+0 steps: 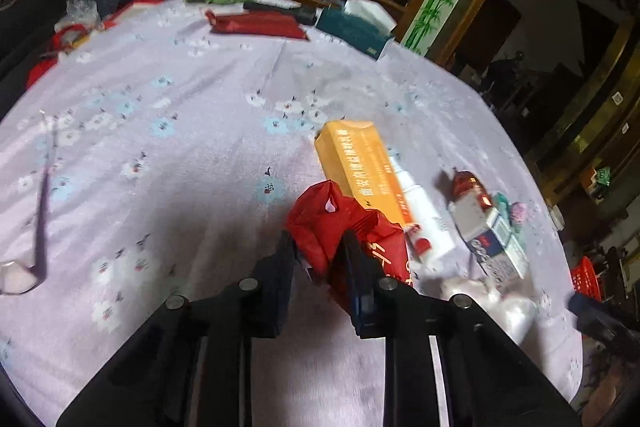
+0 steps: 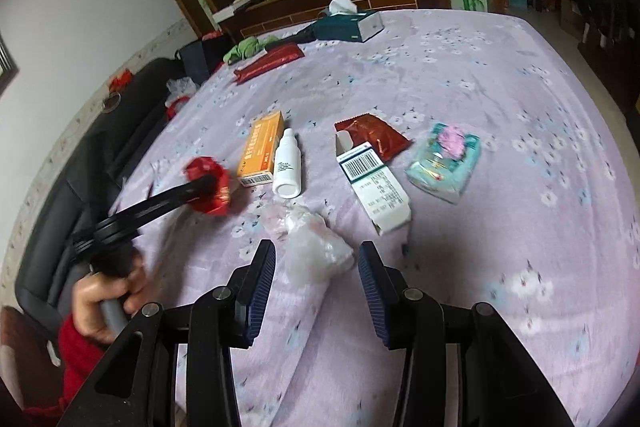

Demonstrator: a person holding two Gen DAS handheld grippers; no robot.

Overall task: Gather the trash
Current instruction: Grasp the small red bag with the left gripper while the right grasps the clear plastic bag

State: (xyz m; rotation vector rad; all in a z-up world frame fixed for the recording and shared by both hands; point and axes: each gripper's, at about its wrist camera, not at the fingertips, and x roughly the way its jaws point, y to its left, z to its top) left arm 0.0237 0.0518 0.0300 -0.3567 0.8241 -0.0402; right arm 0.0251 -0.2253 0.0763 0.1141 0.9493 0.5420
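My left gripper (image 1: 318,245) is shut on a crumpled red wrapper (image 1: 320,219), lifted a little above the lilac flowered cloth; in the right wrist view the same red wrapper (image 2: 208,187) hangs at the left gripper's tip (image 2: 206,183). My right gripper (image 2: 316,259) stands open with a clear crumpled plastic bag (image 2: 316,247) lying between its fingers. Beyond lie an orange box (image 2: 260,149), a white bottle (image 2: 287,163), a white barcode carton (image 2: 374,183), a dark red sachet (image 2: 374,135) and a teal tissue packet (image 2: 444,159).
A teal tissue box (image 2: 348,25), a red pouch (image 2: 268,63) and a green cloth (image 2: 246,49) sit at the table's far edge. Glasses (image 1: 24,267) lie at the left. A black sofa (image 2: 80,155) runs along the table's left. A hand (image 2: 104,303) holds the left gripper's handle.
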